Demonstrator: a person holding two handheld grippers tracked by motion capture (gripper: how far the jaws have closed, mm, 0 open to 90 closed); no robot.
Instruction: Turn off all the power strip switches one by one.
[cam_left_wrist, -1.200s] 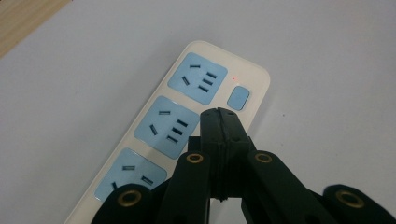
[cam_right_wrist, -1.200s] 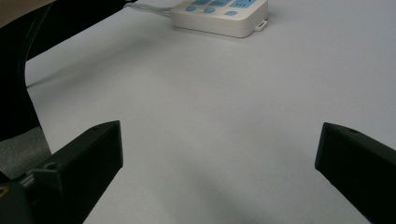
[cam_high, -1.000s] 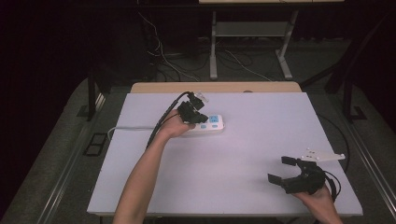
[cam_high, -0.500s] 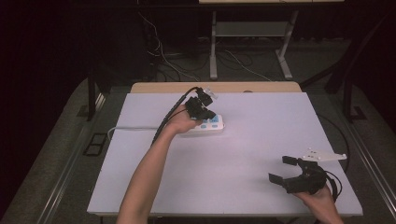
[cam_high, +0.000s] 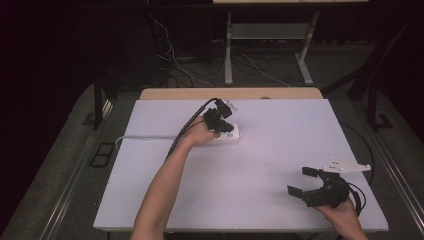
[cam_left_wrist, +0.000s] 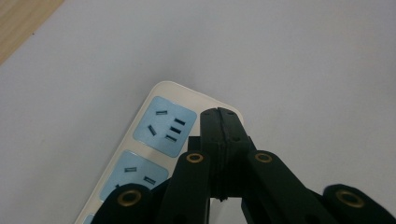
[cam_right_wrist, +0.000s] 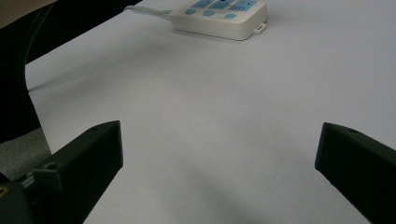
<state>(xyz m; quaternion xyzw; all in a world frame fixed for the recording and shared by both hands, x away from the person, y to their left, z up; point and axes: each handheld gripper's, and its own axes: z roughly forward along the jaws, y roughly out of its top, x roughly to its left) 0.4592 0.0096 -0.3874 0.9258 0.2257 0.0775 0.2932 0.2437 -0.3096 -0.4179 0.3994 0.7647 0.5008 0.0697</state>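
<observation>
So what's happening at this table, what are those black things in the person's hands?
A person holds a pair of tongs in each hand. The left tongs are shut, with nothing between them, tips poised over a white power strip with blue sockets at the far side of the table. The right tongs rest wide open near the table's near right corner, holding nothing.

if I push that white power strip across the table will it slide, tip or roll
The power strip probably slides rather than tips or rolls: it lies flat, low and boxy. Its smooth casing on the smooth white table suggests little grip. Its cord, trailing off toward the table's left edge, may drag and swing it around.
</observation>
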